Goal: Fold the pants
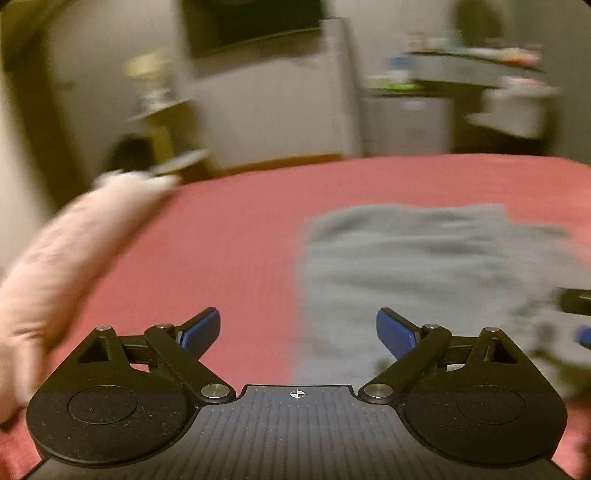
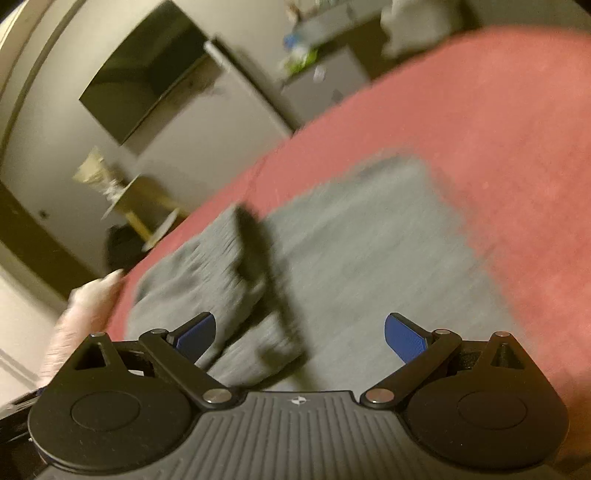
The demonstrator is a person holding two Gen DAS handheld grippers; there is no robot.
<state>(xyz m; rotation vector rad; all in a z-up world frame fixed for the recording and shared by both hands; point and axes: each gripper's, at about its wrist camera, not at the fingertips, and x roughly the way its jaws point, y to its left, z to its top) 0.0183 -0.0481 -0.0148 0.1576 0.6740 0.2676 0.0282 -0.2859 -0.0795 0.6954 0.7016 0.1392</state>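
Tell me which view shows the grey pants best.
Right wrist view: the grey pants fill the middle, with their far edge and a folded-over part visible, though blurred. Left wrist view shows only one side of them, at right, on the red bedcover.

You are working in a home bedroom. Ahead of your left gripper [image 1: 298, 334] a red bedspread [image 1: 240, 240] covers the bed; beyond it stand a wall-mounted television [image 1: 251, 26] and cluttered shelves [image 1: 476, 62].
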